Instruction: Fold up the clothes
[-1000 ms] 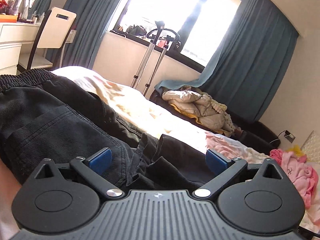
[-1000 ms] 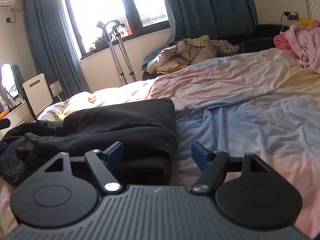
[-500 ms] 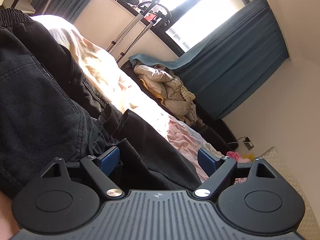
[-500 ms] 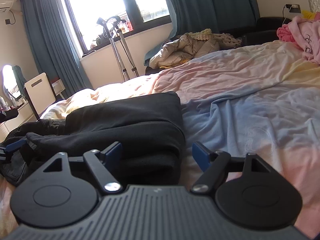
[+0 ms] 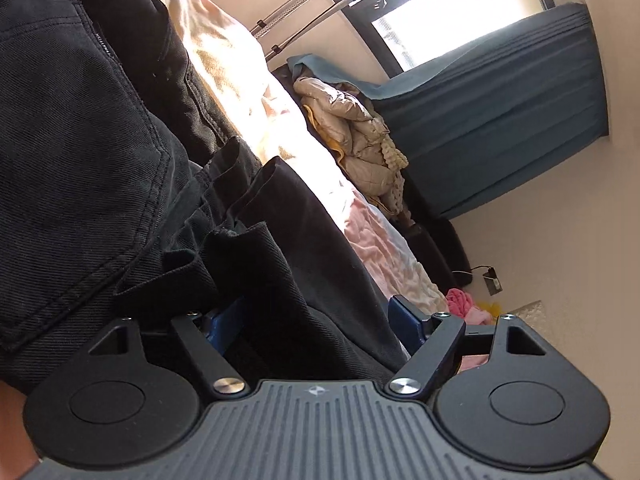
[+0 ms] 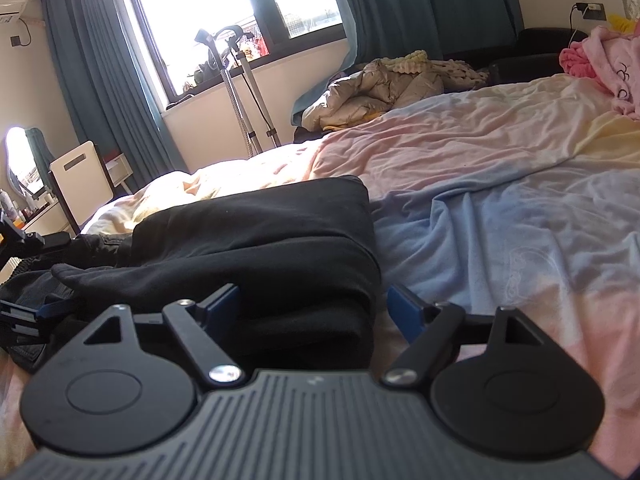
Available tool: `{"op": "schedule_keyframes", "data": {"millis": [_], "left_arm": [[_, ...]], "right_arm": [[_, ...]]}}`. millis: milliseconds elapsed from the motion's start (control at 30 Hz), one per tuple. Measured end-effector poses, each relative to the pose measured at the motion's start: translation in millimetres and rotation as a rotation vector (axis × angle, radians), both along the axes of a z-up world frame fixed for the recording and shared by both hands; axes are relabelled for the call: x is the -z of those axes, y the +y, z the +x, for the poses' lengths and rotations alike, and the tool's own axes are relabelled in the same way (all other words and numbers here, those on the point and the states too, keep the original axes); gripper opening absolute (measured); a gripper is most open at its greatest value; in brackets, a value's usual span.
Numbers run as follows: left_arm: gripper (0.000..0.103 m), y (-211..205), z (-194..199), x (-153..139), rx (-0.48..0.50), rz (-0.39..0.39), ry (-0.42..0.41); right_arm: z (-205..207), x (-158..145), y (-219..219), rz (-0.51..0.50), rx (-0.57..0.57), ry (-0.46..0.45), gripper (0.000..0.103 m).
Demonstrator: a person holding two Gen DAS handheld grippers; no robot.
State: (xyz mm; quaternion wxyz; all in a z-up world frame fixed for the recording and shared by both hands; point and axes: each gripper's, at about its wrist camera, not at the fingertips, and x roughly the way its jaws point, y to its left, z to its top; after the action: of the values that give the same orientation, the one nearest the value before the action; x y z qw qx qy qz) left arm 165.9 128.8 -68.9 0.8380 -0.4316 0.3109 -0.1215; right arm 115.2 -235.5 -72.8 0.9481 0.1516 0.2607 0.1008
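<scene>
A: Two grippers over the bed (image 6: pixel 500 200). How is the left gripper (image 5: pixel 316 320) held?

B: Rolled well over to one side. In its own view the window and curtain (image 5: pixel 500 128) stand steeply slanted. It points somewhat downward, nose close in over the black jeans (image 5: pixel 80 160).

A: And its jaws?

B: Apart, though they have just been closing. A loose fold of the jeans lies between them. It covers part of the left pad, while the right pad shows bare at the cloth's edge. I see no squeeze on the cloth.

A: Where do the jeans lie?

B: Crumpled on the bed, filling the left side of that view, seams and a pocket edge showing. The sunlit sheet runs beyond them.

A: The right gripper (image 6: pixel 314 308)?

B: Held level, with no roll, so the room stands upright in its view. It points low across the bed at a folded garment (image 6: pixel 260 240), black, lying in layers on the sheet.

A: Is it gripping that?

B: No. Its jaws are apart and have just been opening. The near end of the garment sits between them. The left pad is at its top edge, and the right pad stands clear, with sheet showing in the gap.

A: How do the two pieces lie?

B: The jeans lie just to the left of the folded garment, touching it. The left gripper shows there at the edge of the view.
</scene>
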Motion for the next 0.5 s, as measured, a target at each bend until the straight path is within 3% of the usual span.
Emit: {"op": "schedule_keyframes", "data": {"millis": [100,200,267,300,333,367,500], "left_arm": [[0.086,6,11,8,-0.019,-0.085,0.012],[0.080,4,16,14,-0.046,-0.062,0.026],[0.051,0,14,14,-0.091,0.005,0.025],[0.042,-1,14,14,-0.100,0.030,0.022],[0.019,-2,14,14,-0.108,0.047,0.016],[0.012,0,13,13,-0.112,0.044,0.002],[0.009,0,3,1,-0.129,0.055,-0.064]], "right_arm": [[1,1,1,0.001,-0.003,0.003,0.082],[1,2,1,0.007,-0.005,0.007,0.083],[1,2,1,0.010,-0.005,0.007,0.083],[1,2,1,0.010,-0.005,0.007,0.083],[1,2,1,0.011,-0.006,0.007,0.083],[0,2,1,0.013,-0.005,0.007,0.083],[1,2,1,0.019,-0.001,0.006,0.083]]}}
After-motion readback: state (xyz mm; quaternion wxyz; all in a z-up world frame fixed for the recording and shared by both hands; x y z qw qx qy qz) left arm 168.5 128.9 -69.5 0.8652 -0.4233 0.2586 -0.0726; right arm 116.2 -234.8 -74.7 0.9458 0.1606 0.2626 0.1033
